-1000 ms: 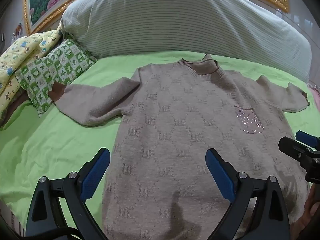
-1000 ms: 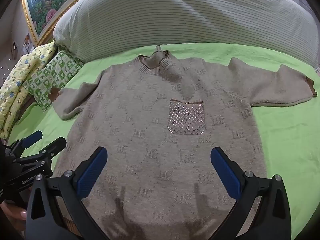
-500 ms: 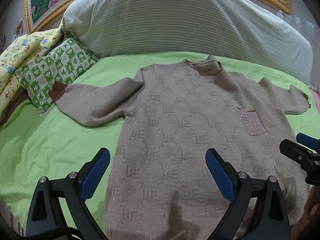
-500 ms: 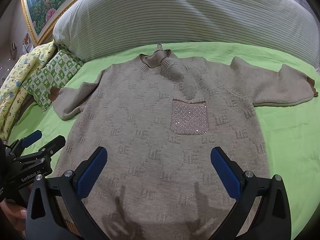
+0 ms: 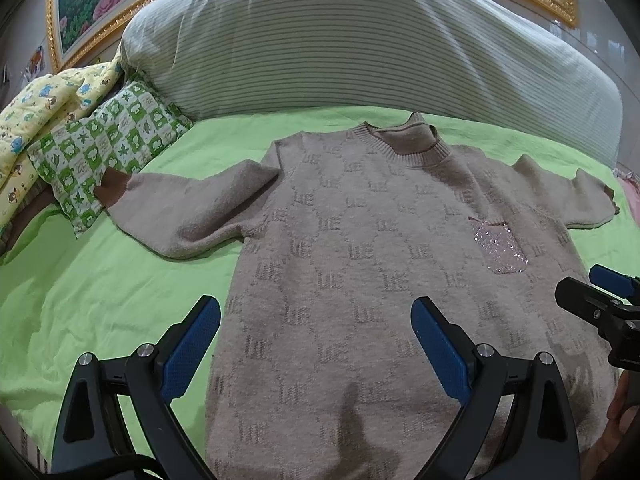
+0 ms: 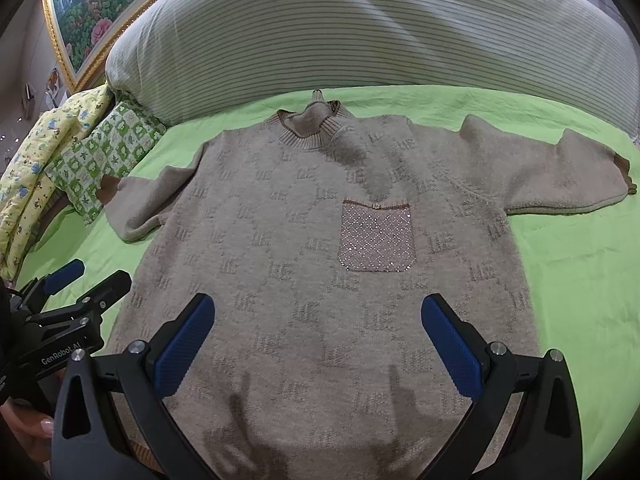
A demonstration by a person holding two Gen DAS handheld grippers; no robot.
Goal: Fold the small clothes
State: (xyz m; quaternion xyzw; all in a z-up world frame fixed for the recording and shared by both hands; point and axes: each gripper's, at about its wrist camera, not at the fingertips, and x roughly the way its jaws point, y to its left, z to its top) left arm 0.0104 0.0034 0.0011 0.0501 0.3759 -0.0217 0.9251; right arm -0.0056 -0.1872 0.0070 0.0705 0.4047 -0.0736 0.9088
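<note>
A small beige knit sweater (image 5: 360, 240) lies flat, front up, on the green bedsheet (image 5: 100, 280), both sleeves spread out; it also shows in the right wrist view (image 6: 300, 240). It has a sparkly chest pocket (image 6: 376, 240) and a ribbed collar (image 6: 308, 128). My left gripper (image 5: 316, 340) is open and empty above the sweater's lower left part. My right gripper (image 6: 318, 336) is open and empty above the lower middle. Each gripper shows at the edge of the other's view: the right one (image 5: 600, 304), the left one (image 6: 76, 284).
A large striped pillow (image 5: 360, 40) lies behind the sweater. A green checked pillow (image 5: 108, 148) and a yellow patterned quilt (image 5: 44, 108) sit at the left, by the left sleeve's brown cuff (image 5: 114, 188). A framed picture (image 6: 88, 12) hangs behind.
Both grippers have drifted slightly back and up; the sweater sits a little lower and fuller in the views. Both stay open. The sweater itself has not moved.
</note>
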